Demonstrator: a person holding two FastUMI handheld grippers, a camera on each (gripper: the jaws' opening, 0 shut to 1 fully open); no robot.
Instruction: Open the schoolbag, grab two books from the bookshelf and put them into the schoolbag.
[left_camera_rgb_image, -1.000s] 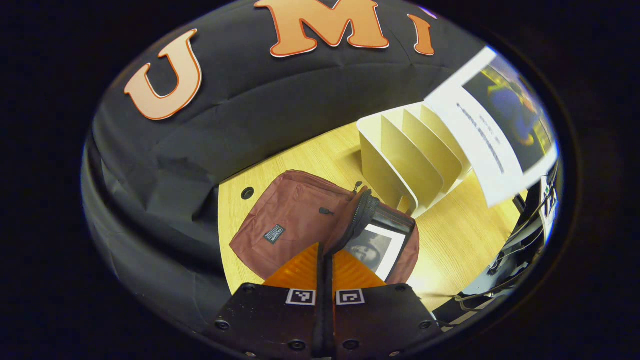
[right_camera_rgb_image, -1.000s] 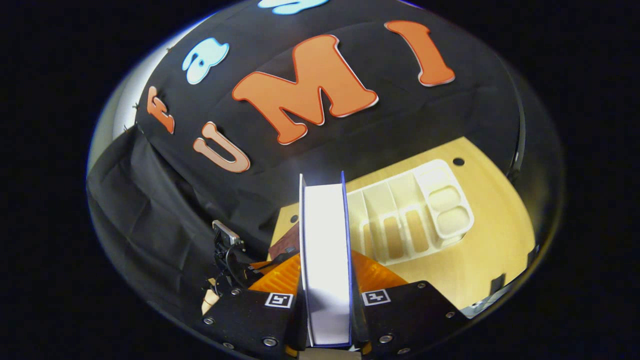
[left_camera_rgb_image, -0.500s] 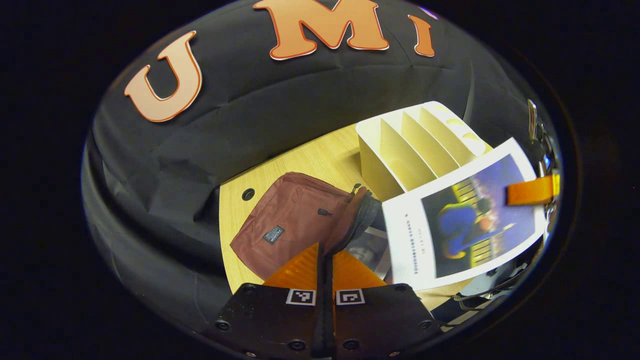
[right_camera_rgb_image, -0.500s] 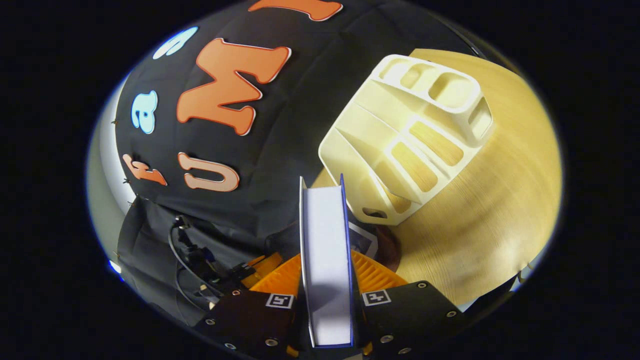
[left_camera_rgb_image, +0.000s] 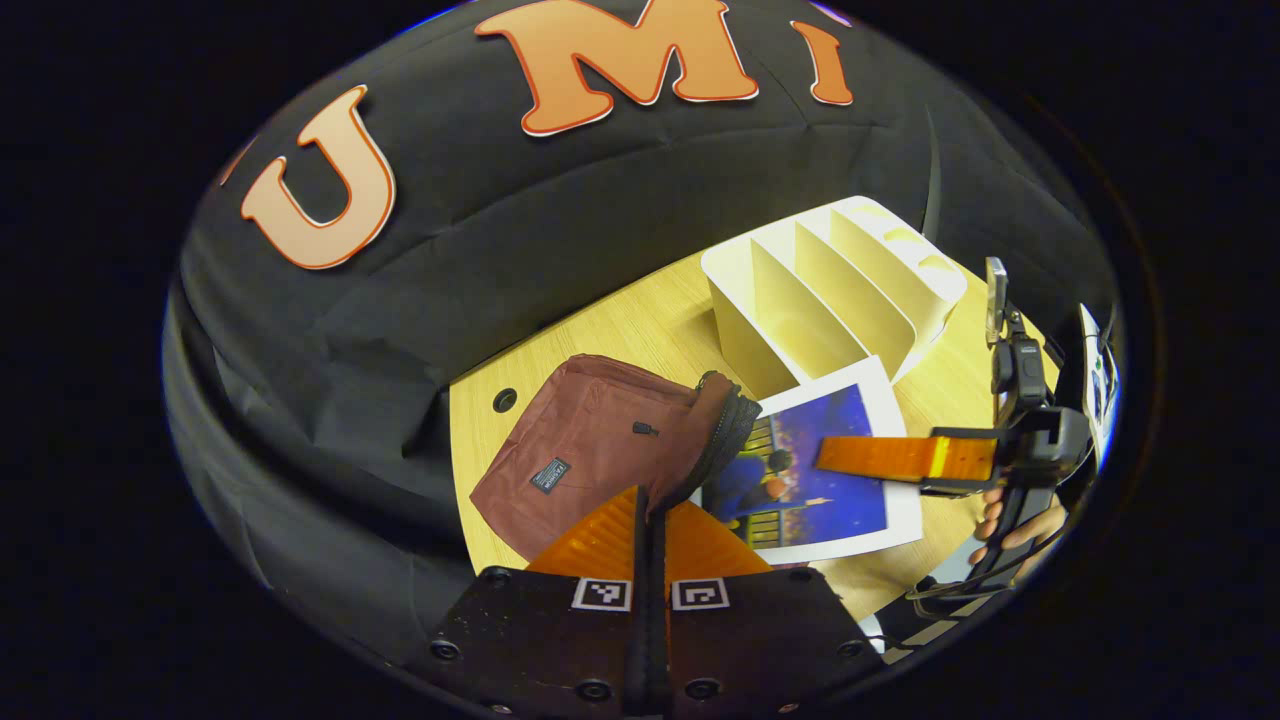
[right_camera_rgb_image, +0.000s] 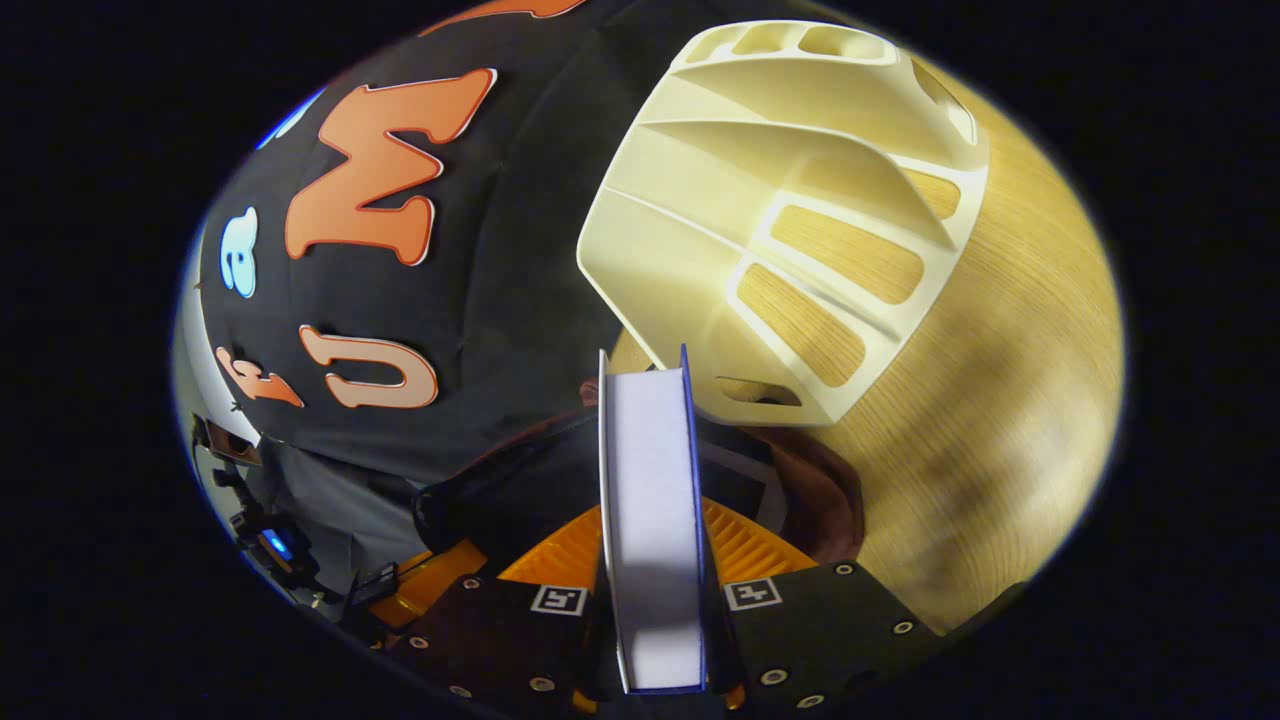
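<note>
on the table (left_camera_rgb_image: 610, 330), our left gripper (left_camera_rgb_image: 650, 505) pinches the bag's (left_camera_rgb_image: 590, 450) zipper edge; our right gripper (right_camera_rgb_image: 652, 520) clamps a book (left_camera_rgb_image: 810, 470), its corner entering the bag beside the shelf (left_camera_rgb_image: 830, 280).

Light wood-grain table (left_camera_rgb_image: 620, 330) with a small round hole (left_camera_rgb_image: 505, 399) near its back corner, black creased cloth wall (left_camera_rgb_image: 560, 210) rising directly behind the table edge, soft glare on the tabletop at right (right_camera_rgb_image: 1010, 420)

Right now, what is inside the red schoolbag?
A blue-covered book is going into the schoolbag mouth, held by the right gripper. Deeper inside is hidden by the book and flap.
</note>
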